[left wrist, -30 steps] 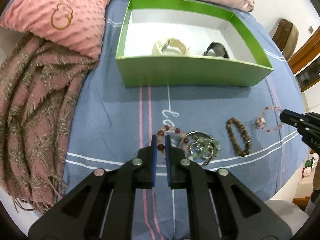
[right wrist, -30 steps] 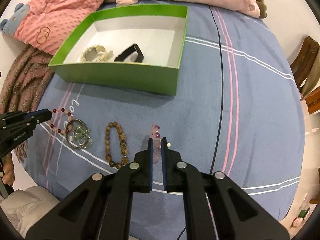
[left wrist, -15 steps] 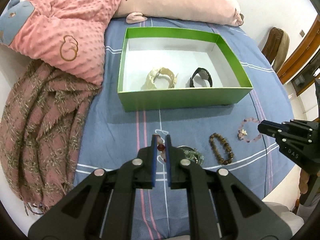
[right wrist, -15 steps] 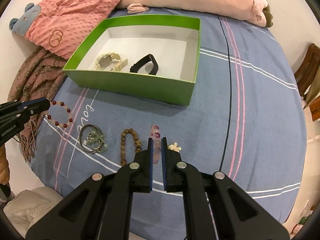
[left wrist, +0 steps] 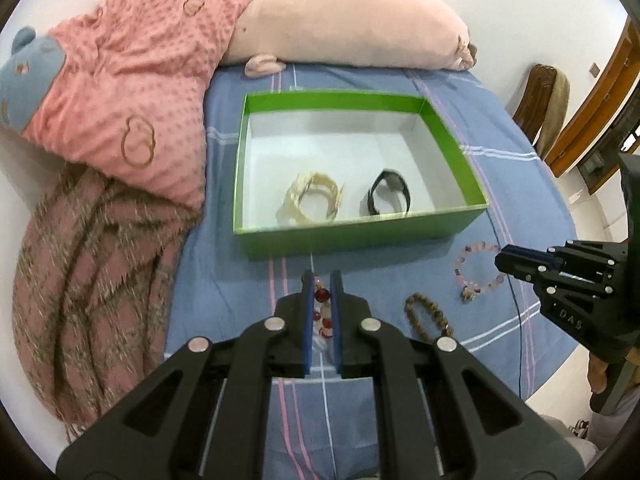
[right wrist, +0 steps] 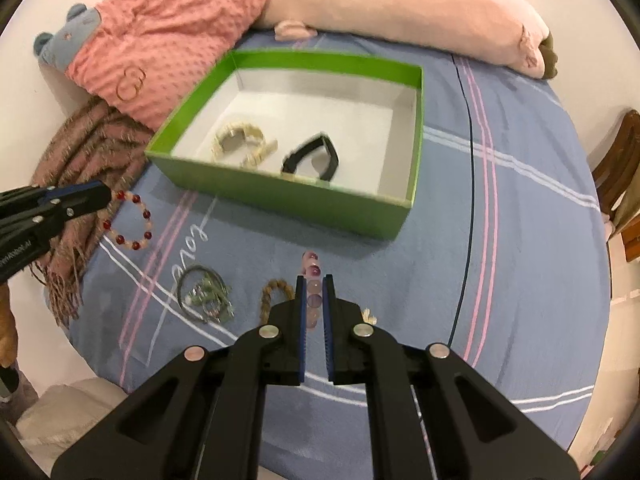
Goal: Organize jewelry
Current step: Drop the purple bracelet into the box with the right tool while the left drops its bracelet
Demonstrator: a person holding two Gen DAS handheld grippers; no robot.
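- Both your grippers have risen since a second ago, each lifting a bracelet off the blue bedspread (left wrist: 224,276), and the green box (left wrist: 360,236) now sits further off in each view.
- Left wrist view: your left gripper (left wrist: 321,280) is clamped on the red-and-white bead bracelet (left wrist: 322,308), just in front of the box's near wall. The right gripper (left wrist: 505,260) holds the pink bracelet (left wrist: 476,270) off that wall's right end. A brown bead bracelet (left wrist: 426,318) lies near both.
- Right wrist view: your right gripper (right wrist: 314,280) pinches the pink bracelet (right wrist: 312,280) before the box (right wrist: 304,200). A cream watch (right wrist: 242,144) and a black band (right wrist: 314,158) lie inside.
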